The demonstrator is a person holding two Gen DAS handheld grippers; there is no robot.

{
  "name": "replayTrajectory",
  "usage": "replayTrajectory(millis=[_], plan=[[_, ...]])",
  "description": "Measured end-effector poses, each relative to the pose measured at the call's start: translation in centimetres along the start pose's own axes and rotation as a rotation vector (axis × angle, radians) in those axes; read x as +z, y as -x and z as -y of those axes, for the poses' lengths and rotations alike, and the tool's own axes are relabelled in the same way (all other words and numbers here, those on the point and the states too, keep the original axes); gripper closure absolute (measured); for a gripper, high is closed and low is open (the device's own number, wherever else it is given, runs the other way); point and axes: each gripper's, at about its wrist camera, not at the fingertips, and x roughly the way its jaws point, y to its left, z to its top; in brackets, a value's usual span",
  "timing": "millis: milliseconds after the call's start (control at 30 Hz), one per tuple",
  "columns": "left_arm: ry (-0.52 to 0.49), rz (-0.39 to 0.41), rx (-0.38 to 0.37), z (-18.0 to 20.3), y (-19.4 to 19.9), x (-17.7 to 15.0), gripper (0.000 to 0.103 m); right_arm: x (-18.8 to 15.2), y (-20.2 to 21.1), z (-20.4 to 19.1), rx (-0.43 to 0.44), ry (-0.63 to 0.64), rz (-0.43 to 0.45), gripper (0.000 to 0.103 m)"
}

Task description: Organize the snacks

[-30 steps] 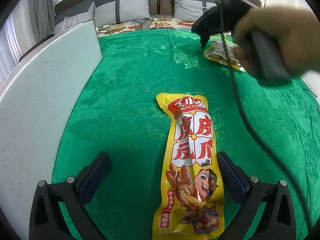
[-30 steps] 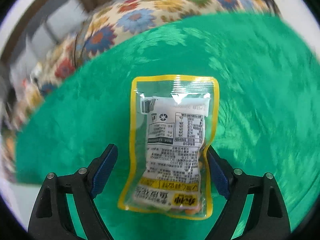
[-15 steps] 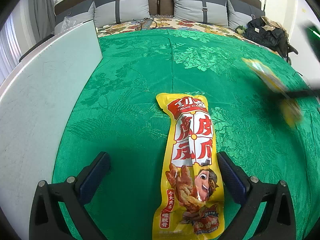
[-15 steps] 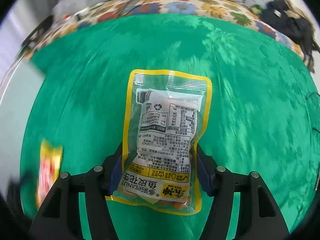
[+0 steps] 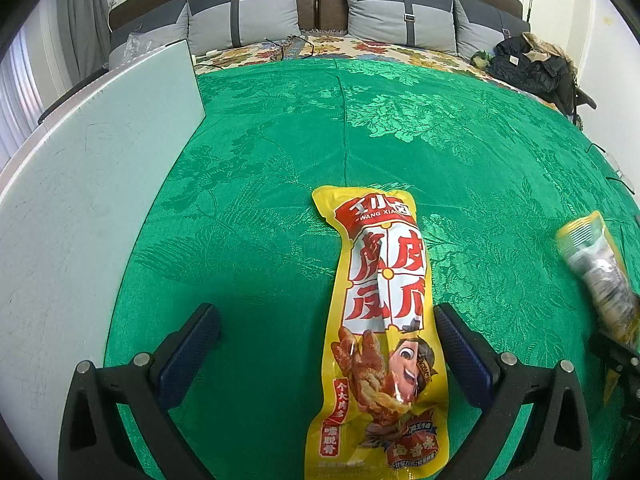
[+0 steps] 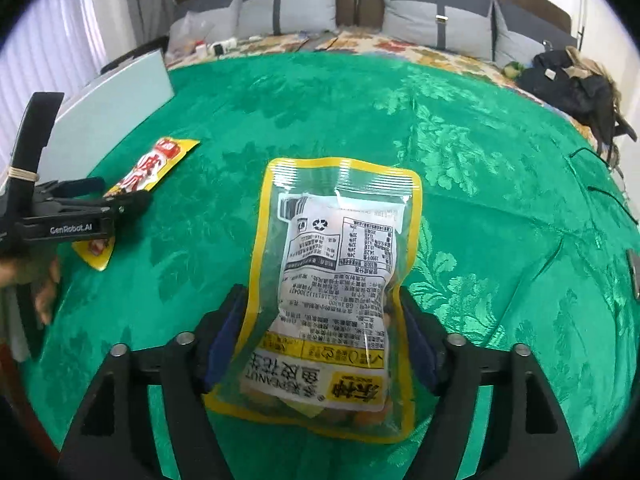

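Observation:
A long yellow and red snack pouch (image 5: 380, 332) lies on the green cloth (image 5: 280, 152) between the open fingers of my left gripper (image 5: 326, 344), nearer the right finger. My right gripper (image 6: 322, 336) is shut on a clear peanut packet with a yellow border (image 6: 336, 272) and holds it above the cloth. The peanut packet also shows at the right edge of the left wrist view (image 5: 600, 276). The long pouch (image 6: 148, 172) and the left gripper (image 6: 92, 200) show at the left of the right wrist view.
A white board (image 5: 80, 184) stands along the left edge of the cloth. Grey cushions (image 5: 400, 12) and a floral sheet (image 5: 360, 48) lie at the far end. A dark pile of clothes (image 5: 532, 64) sits at the far right. A thin cable (image 6: 612, 196) crosses the cloth's right side.
My right gripper closed on the peanut packet, lifted it and carried it back toward the near right of the cloth. The left gripper and long pouch have not moved.

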Motion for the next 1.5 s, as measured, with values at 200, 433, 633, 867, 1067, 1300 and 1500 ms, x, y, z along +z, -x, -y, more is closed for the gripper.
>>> replayTrajectory(millis=[200,433,633,867,1067,1300,1500], plan=[[0.0,0.0,0.0,0.05,0.02,-0.01,0.0,-0.35,-0.43,-0.53,-0.051,0.021,0.004,0.016],[0.0,0.0,0.0,0.05,0.03,-0.01,0.0,-0.48,-0.22,-0.38,-0.059,0.018,0.002,0.014],[0.0,0.0,0.0,0.0,0.01,0.0,0.0,-0.45,-0.28,-0.32,-0.059,0.016,0.0,0.013],[0.0,0.0,0.0,0.03,0.02,-0.01,0.0,-0.47,-0.32,-0.14,-0.053,0.013,0.0,0.011],[0.0,0.001,0.0,0.03,0.01,0.0,0.0,-0.47,-0.34,-0.11,-0.055,0.012,0.0,0.011],[0.0,0.001,0.0,0.06,0.01,-0.01,0.0,-0.47,-0.31,-0.15,-0.054,0.012,0.0,0.011],[0.0,0.001,-0.001,0.07,0.02,-0.01,0.0,-0.47,-0.31,-0.14,-0.054,0.012,0.0,0.011]])
